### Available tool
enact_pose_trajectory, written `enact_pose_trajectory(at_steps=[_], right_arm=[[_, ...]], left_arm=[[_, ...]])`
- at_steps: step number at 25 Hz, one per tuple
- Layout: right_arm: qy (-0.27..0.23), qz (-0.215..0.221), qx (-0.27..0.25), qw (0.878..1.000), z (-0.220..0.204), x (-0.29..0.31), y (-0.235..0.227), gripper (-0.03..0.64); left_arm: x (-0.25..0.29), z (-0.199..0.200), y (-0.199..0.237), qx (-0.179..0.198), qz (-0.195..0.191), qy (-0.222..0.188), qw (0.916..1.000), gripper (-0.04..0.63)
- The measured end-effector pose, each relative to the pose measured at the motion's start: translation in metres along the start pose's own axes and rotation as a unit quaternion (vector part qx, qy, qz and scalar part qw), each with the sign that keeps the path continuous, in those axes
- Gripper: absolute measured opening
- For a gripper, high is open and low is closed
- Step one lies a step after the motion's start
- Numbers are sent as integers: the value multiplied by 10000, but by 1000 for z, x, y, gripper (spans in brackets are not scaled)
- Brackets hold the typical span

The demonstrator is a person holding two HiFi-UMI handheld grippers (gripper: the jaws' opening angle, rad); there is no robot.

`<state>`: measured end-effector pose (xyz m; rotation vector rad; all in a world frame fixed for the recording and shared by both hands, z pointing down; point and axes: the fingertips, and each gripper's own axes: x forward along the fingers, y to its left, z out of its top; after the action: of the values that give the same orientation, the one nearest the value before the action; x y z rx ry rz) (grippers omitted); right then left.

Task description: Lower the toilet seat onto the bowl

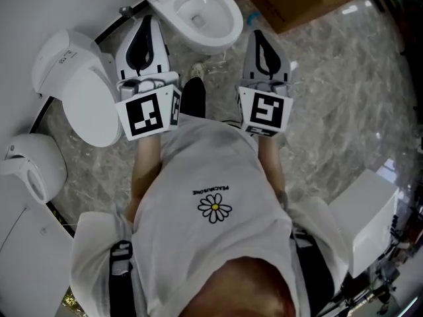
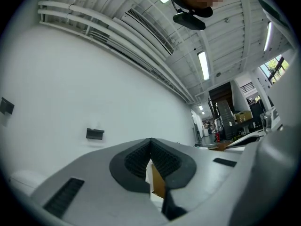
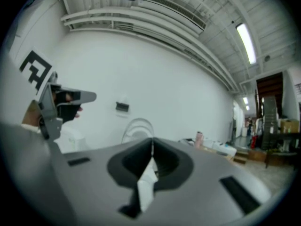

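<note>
Head view: left tongs and right tongs held up in front of the person's white shirt, tips pointing away from the body. The toilet bowl sits on the floor ahead, between the two tips and nearer the left one. Neither tongs touches it.

Left gripper view: tongs pressed together, nothing pinched, aimed at a bare white wall. No toilet in that view.

Right gripper view: tongs also pressed together and empty. The toilet seat shows as a pale upright arch against the wall just past the tips, apart from them. It is blurry and its lower part is blocked by the tongs.

In the head view the back of the toilet is cut off by the top edge, so the seat position can't be read there. A second toilet with its lid closed lies left of the left tongs, partly behind it. A cardboard box at upper right is cut by the frame.
</note>
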<state>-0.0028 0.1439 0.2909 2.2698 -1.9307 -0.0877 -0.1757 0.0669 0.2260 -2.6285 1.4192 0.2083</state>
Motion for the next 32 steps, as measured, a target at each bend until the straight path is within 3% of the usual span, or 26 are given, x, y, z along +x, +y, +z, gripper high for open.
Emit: enact_pose_trajectory(at_steps=[11, 21, 26, 32], right_arm=[[298, 29, -306, 9991, 36, 160, -25, 31], [419, -133, -125, 9990, 38, 303, -51, 31], [427, -220, -59, 9988, 41, 337, -64, 31], [495, -48, 135, 9987, 33, 345, -84, 31]], left_arm=[[160, -5, 66, -95, 215, 176, 9996, 20], [300, -39, 112, -13, 295, 320, 9990, 20], [339, -49, 112, 17, 238, 395, 9989, 20], [340, -61, 89, 124, 340, 614, 9975, 20]])
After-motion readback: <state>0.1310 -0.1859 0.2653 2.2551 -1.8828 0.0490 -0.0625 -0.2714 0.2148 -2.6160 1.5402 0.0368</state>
